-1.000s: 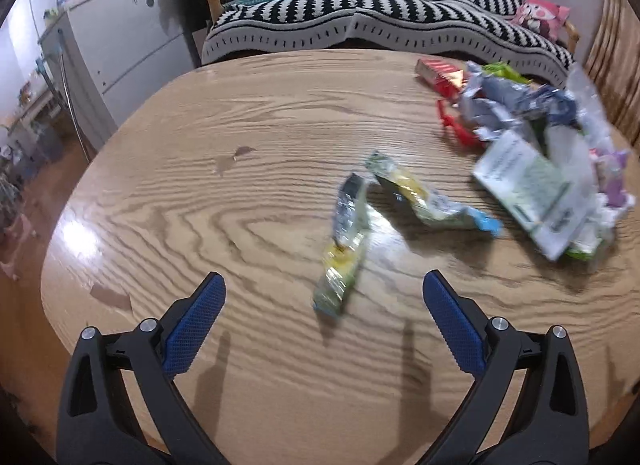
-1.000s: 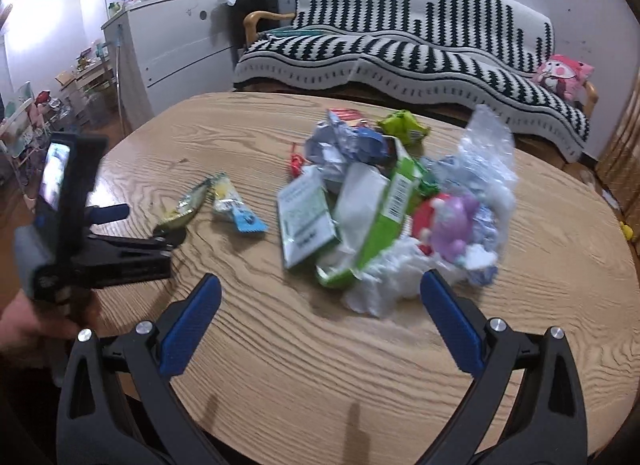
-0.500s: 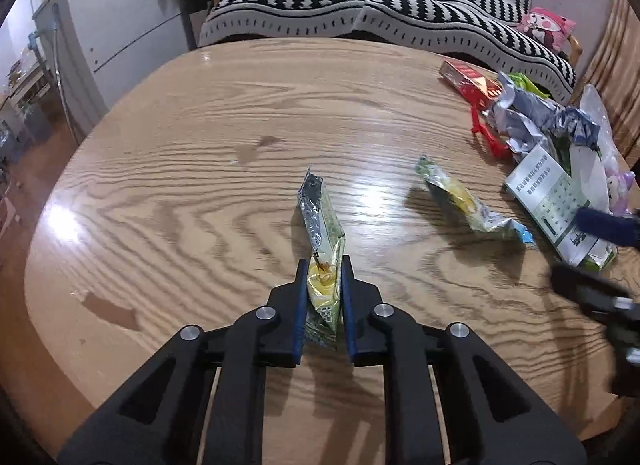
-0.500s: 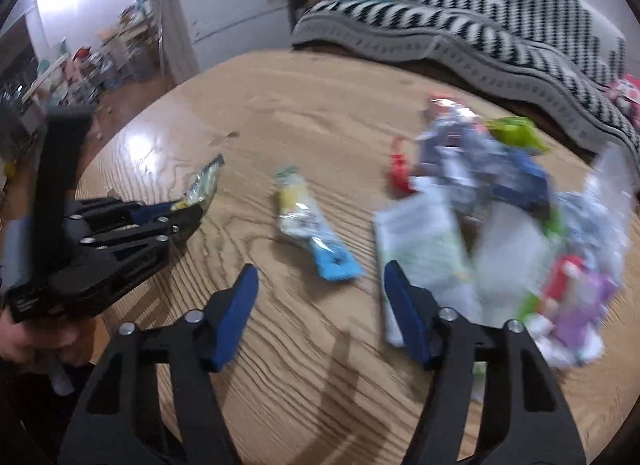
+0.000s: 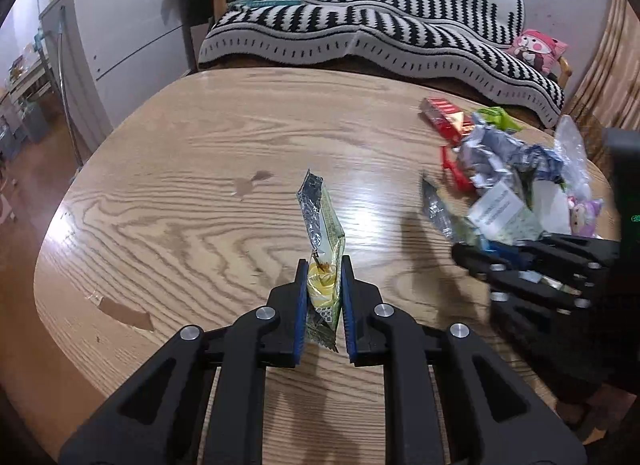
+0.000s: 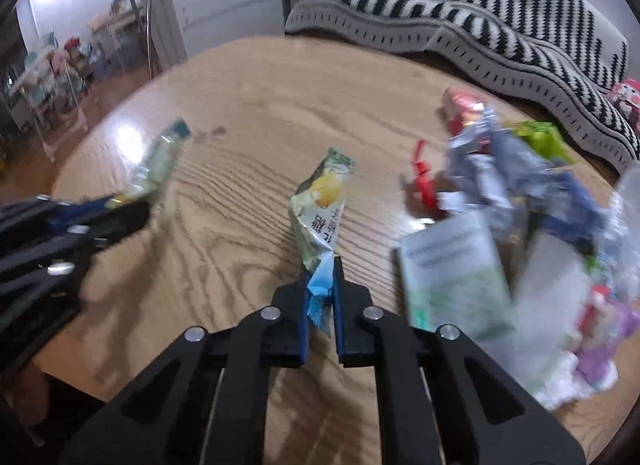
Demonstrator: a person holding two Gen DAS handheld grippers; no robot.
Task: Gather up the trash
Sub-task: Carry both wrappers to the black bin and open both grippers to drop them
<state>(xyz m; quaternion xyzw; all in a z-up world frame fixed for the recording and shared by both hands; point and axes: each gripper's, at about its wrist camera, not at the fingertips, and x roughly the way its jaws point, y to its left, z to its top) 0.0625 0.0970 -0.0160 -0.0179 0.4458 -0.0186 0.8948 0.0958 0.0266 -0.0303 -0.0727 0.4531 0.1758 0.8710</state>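
- The left gripper is nearly closed, its blue pads pinching the lower end of a green-yellow wrapper; the wrapper stands up from the jaws, tilted slightly, above the table.
- A second ago this gripper gaped wide with the wrapper lying flat ahead of it; half a second ago it had already clamped on.
- The right gripper is narrow too, gripping the blue end of a second wrapper, which juts forward over the wood.
- Half a second ago its jaws stood open around that wrapper on the table.
- Right of both grippers the trash pile sits on the table, partly blurred.
- Behind is a striped sofa.
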